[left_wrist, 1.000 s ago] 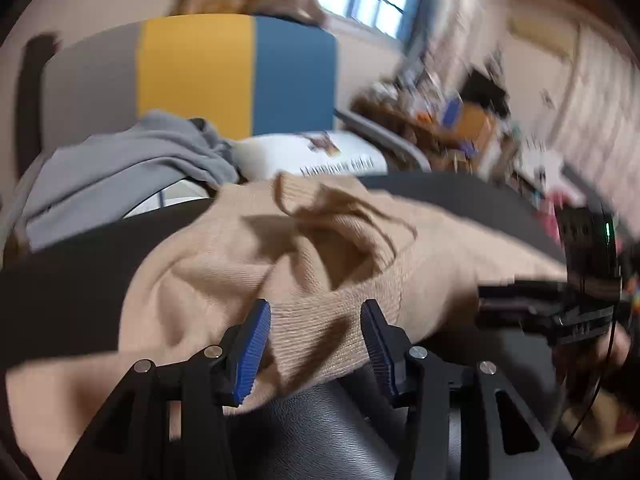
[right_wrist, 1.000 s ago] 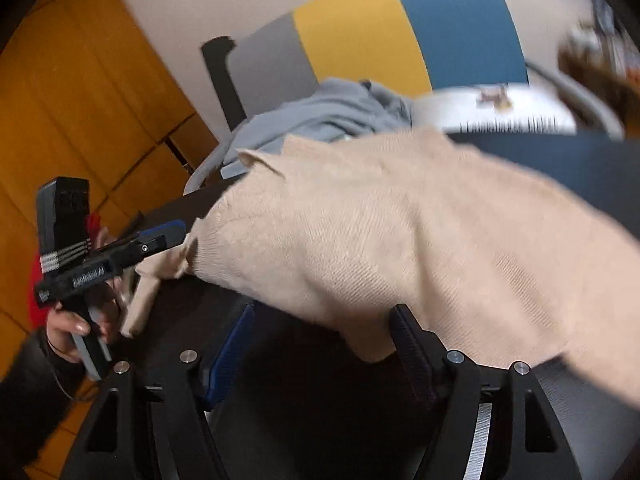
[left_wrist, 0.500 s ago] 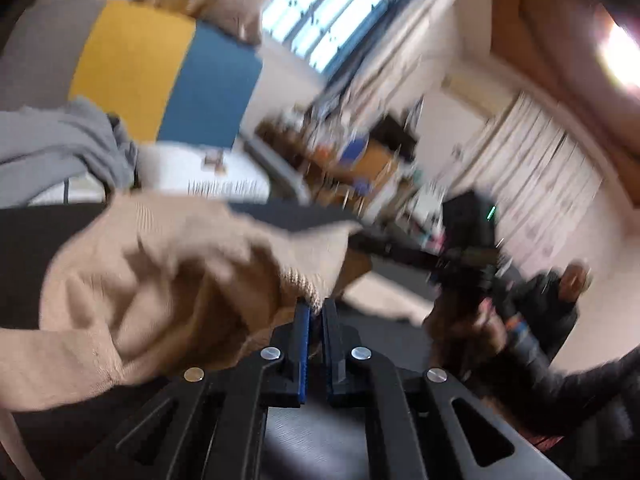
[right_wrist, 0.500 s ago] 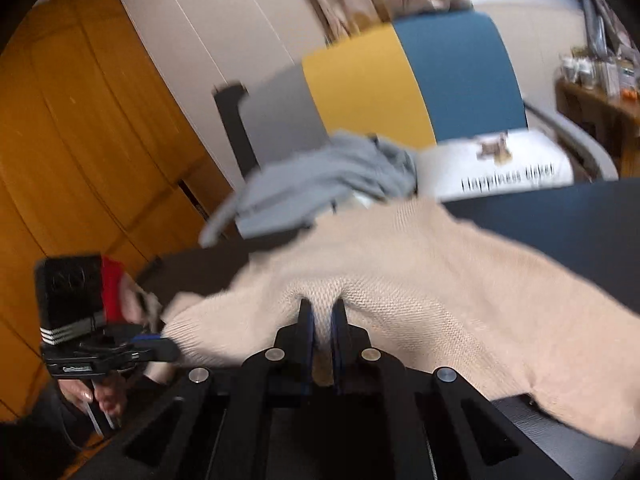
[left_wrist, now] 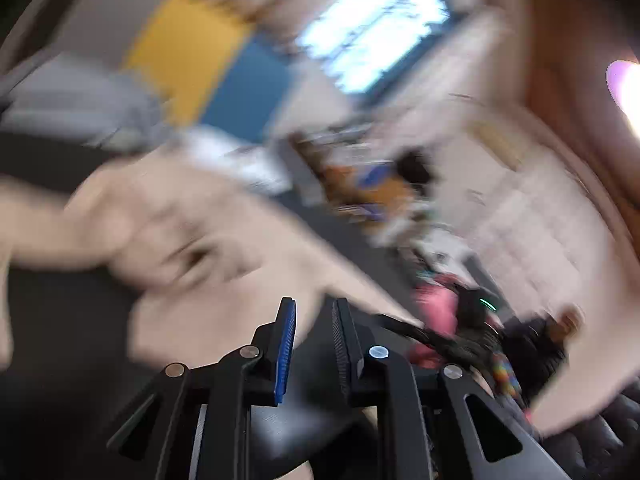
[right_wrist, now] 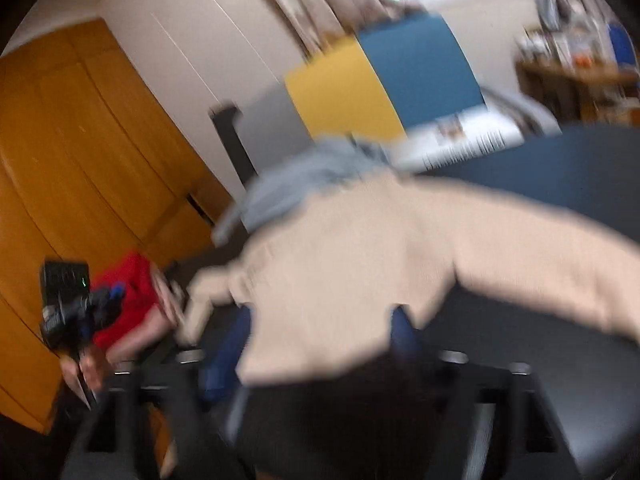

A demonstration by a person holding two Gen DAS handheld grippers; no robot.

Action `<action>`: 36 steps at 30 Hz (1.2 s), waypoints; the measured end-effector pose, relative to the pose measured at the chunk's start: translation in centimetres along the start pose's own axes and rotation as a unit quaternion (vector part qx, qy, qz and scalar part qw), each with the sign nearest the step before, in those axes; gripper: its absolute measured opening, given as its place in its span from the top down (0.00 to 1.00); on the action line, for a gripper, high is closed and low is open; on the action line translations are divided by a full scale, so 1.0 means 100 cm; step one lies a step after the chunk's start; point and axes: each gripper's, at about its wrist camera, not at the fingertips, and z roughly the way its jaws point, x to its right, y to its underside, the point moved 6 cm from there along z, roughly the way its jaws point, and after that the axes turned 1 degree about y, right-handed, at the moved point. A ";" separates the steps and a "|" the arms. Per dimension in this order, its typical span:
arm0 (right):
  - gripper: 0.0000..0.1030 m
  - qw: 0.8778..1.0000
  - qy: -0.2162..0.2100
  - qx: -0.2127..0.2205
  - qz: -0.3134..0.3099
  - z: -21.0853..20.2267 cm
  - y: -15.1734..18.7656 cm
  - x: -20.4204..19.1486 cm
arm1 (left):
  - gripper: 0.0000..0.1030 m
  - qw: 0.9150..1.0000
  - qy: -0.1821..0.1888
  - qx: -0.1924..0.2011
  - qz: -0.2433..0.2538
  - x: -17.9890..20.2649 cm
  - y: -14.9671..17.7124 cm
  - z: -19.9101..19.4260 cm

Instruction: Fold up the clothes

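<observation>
Beige knit sweater [right_wrist: 360,248] drapes over the dark desk [right_wrist: 560,400] between the spread right tool [right_wrist: 320,344]; left tool [left_wrist: 314,328] slightly parted, gripping nothing; writing blurred.

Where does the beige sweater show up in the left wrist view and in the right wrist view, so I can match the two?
Left wrist: the beige sweater fills the left and centre, blurred, above the left gripper.
Right wrist: the sweater spans centre to right edge, draped over the right gripper.
Shared landmark: the yellow and blue chair back behind the sweater.
</observation>
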 end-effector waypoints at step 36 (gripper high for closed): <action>0.53 0.979 0.155 -0.095 -0.087 -0.037 0.061 0.014 | 0.72 0.983 -0.117 0.049 -0.133 -0.115 0.027 0.008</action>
